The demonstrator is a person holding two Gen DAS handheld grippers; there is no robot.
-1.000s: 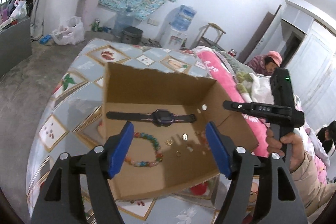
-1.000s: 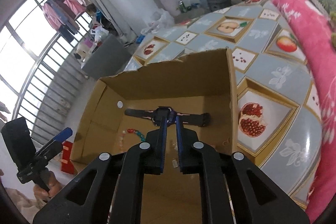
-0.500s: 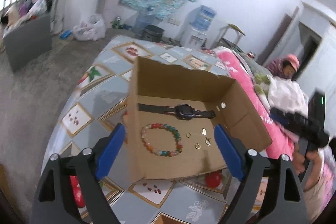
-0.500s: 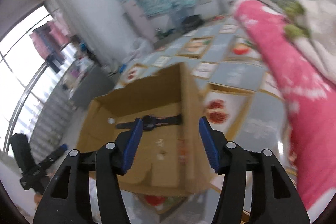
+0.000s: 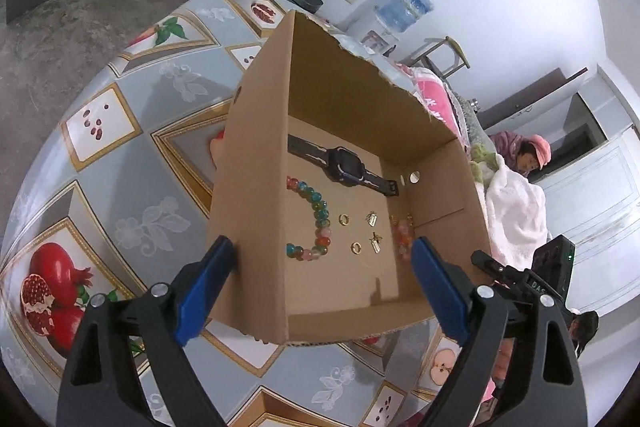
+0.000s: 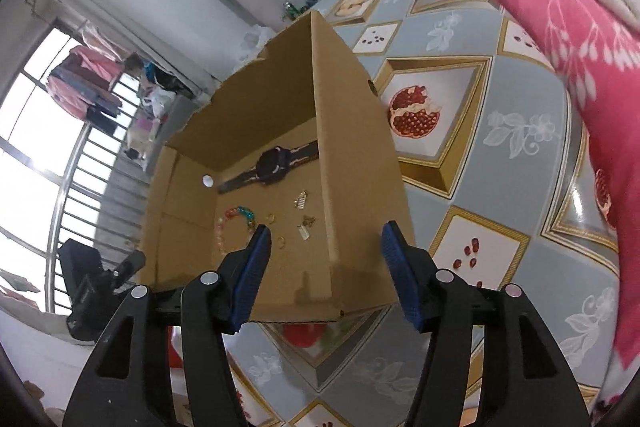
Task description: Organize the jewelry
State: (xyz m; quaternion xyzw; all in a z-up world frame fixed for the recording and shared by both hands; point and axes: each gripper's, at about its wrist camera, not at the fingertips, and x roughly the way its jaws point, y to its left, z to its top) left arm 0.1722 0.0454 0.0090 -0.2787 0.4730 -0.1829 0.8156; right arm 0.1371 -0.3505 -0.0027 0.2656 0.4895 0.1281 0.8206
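Note:
An open cardboard box (image 5: 256, 187) stands on the patterned tabletop. On its floor lie a black watch (image 5: 344, 169), a multicoloured bead bracelet (image 5: 318, 223), two gold rings (image 5: 344, 219) and small gold charms (image 5: 372, 219). An orange bead bracelet (image 5: 400, 235) rests by the right wall. My left gripper (image 5: 322, 287) is open and straddles the box's near left corner. My right gripper (image 6: 326, 263) is open astride the box's right wall (image 6: 352, 167). The watch (image 6: 272, 165) and the bead bracelet (image 6: 236, 223) show beyond it.
A fruit-pattern cloth (image 5: 132, 227) covers the round table. A pink blanket (image 6: 560, 27) lies along the right side. A person in a pink hat (image 5: 528, 155) sits behind the blanket. A water dispenser (image 5: 400, 11) and bags stand by the far wall.
The right jaws, shut over the box floor near the watch a second ago, have opened and shifted right to the box's right wall. The left gripper widened, sank and shifted to the left wall.

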